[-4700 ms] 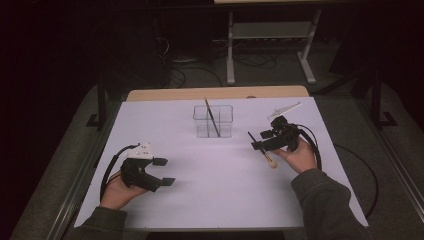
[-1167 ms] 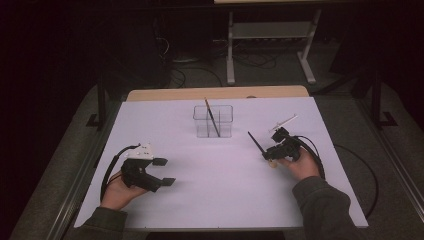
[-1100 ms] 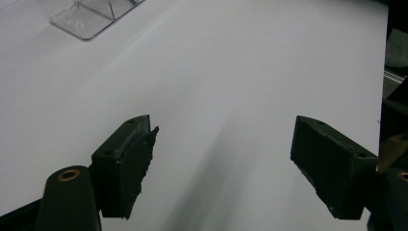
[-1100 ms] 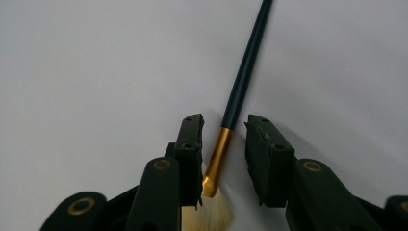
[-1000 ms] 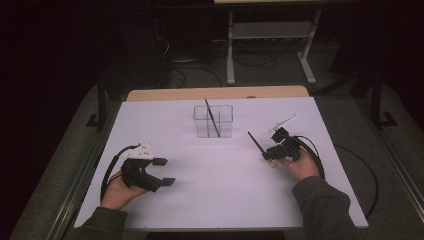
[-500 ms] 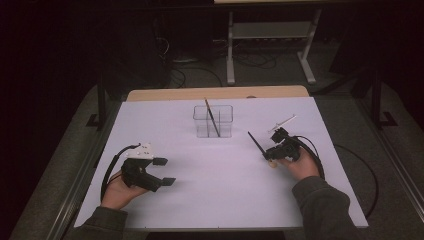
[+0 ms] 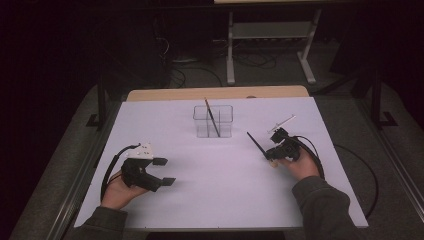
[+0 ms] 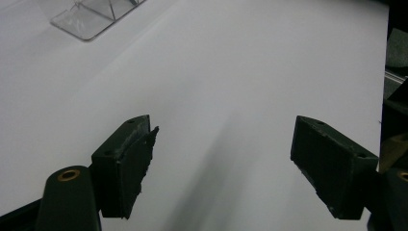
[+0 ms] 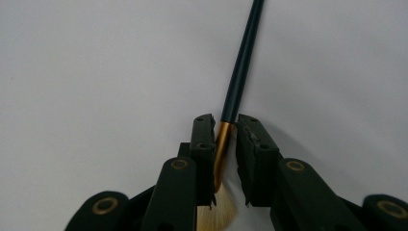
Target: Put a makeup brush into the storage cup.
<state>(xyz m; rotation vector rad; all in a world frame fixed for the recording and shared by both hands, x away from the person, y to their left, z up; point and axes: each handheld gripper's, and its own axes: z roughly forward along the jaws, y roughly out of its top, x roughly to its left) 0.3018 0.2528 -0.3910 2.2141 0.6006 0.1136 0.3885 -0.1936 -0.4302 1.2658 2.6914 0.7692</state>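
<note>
A dark-handled paintbrush (image 7: 256,144) with a gold ferrule and pale bristles lies on the white table, handle pointing up and left. My right gripper (image 7: 270,155) rests at its bristle end. In the right gripper view the brush (image 9: 240,67) runs between the jaws of this gripper (image 9: 225,120), which have just been closing. The left pad touches the ferrule and a thin gap shows at the right pad. My left gripper (image 7: 164,171) lies on the table at the near left, open and empty (image 8: 223,144).
A clear plastic holder (image 7: 213,121) stands at the middle back of the table with another dark brush (image 7: 212,116) leaning in it. Its corner shows in the left gripper view (image 8: 91,19). A thin white stick (image 7: 281,122) lies behind the right hand.
Since the oldest frame my right hand has come a little nearer and lower with the brush. Over the last second neither hand has moved.
</note>
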